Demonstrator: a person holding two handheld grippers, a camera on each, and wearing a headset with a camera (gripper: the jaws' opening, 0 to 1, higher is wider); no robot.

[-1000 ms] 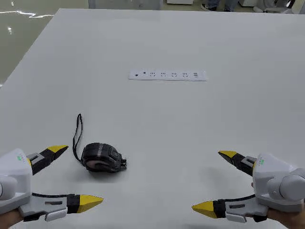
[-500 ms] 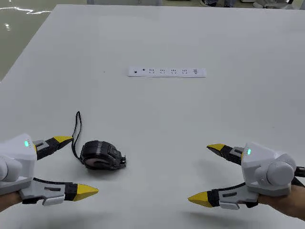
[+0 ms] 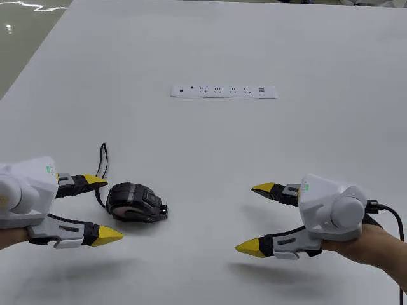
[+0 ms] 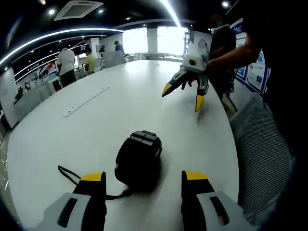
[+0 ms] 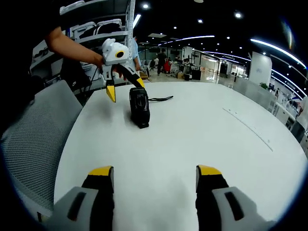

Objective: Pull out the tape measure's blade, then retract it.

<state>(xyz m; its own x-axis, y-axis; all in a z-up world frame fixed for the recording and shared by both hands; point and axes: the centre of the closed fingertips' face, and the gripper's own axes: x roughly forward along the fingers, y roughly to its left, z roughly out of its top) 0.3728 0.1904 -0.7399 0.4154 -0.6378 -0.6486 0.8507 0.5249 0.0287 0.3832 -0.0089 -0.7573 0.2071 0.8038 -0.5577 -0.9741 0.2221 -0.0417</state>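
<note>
Head view, far left: left gripper (image 3: 109, 208) low over the white table (image 3: 210, 146), jaws spread wide, yellow tips at either side of the tape measure's left end, not touching it. Just right of those tips: black tape measure (image 3: 133, 202) resting on the table in the near-left part, its thin black strap (image 3: 102, 166) looping away toward the far side. Farther back, near the middle: white power strip (image 3: 224, 91) lying flat, well apart from everything else. At right: right gripper (image 3: 247, 218) held in a hand (image 3: 375, 244), jaws likewise spread, tips pointing left toward the tape measure but well apart from it, bare table between. Left gripper view: own two jaws parted at the bottom, tape measure (image 4: 138, 159) sitting just ahead in the gap between the tips, strap (image 4: 72, 175) trailing off to the left, right gripper (image 4: 182, 99) farther off, pointing down at the table. Right gripper view: own jaws wide apart with nothing between them, tape measure (image 5: 139, 107) across the table, left gripper (image 5: 125, 89) close beside it.
</note>
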